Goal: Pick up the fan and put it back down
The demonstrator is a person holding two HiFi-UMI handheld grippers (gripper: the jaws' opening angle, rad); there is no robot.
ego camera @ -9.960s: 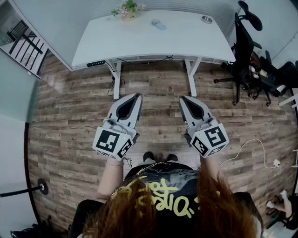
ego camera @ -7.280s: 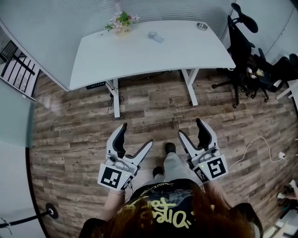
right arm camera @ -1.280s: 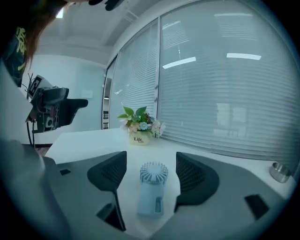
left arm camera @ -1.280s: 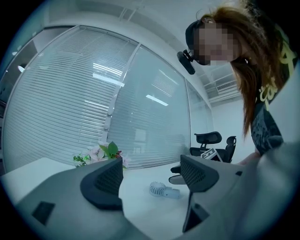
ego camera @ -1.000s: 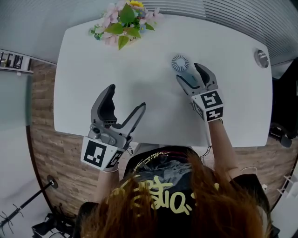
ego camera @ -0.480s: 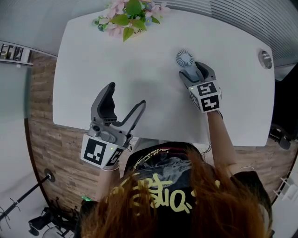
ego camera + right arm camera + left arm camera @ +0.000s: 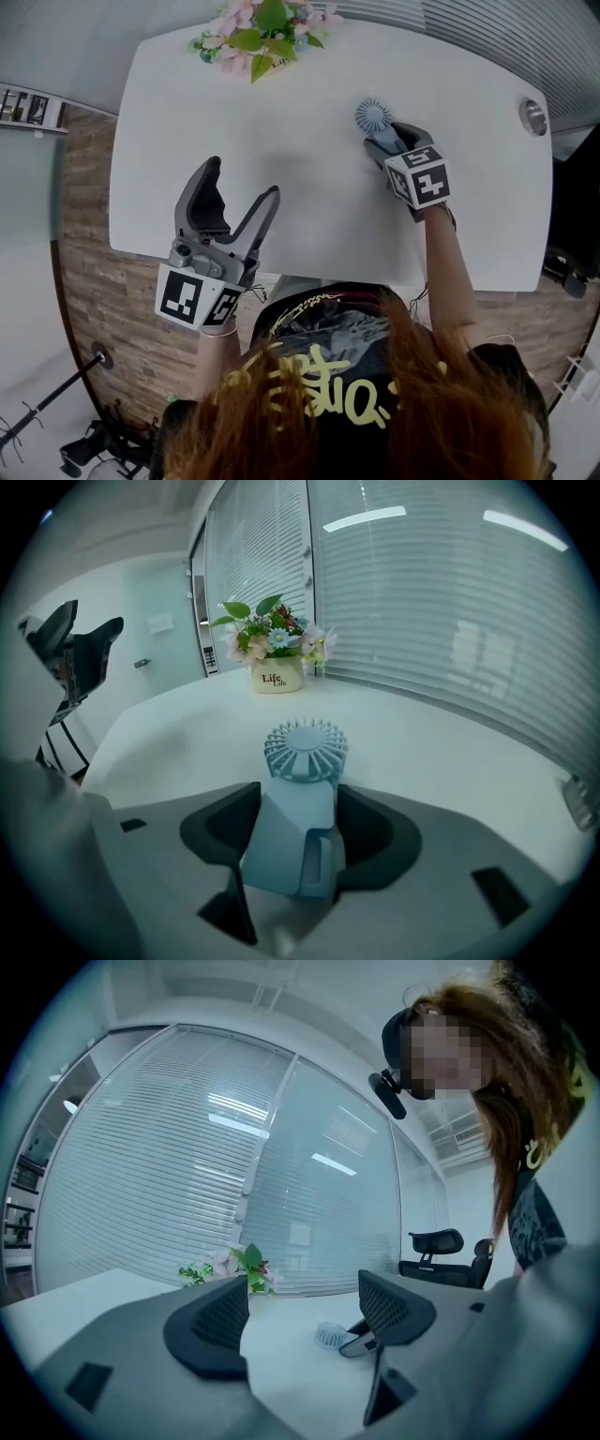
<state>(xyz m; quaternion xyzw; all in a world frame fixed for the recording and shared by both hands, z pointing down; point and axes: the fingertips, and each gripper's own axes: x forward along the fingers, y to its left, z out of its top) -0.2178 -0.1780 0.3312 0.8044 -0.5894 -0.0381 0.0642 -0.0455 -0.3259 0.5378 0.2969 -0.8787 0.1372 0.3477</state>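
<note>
A small pale-blue hand fan (image 7: 373, 116) lies flat on the white table (image 7: 187, 112), its round grille toward the far side. My right gripper (image 7: 382, 141) points down over the handle. In the right gripper view the fan (image 7: 292, 832) fills the gap of the right gripper (image 7: 298, 803); its jaws have just been closing and both pads touch the handle's sides. My left gripper (image 7: 241, 180) hangs open and empty over the table's near left edge. The left gripper view shows the fan (image 7: 330, 1336) far ahead, between the open left gripper's (image 7: 305, 1312) jaws.
A flower pot (image 7: 258, 28) stands at the table's far edge, left of the fan, also in the right gripper view as a flower pot (image 7: 277, 667). A round metal grommet (image 7: 533, 111) sits at the far right corner. A black office chair (image 7: 436, 1241) stands beyond the table.
The right gripper has sunk onto the fan and tipped more steeply downward, its jaws drawing in around the handle. The left gripper has barely shifted. The fan lies where it was.
</note>
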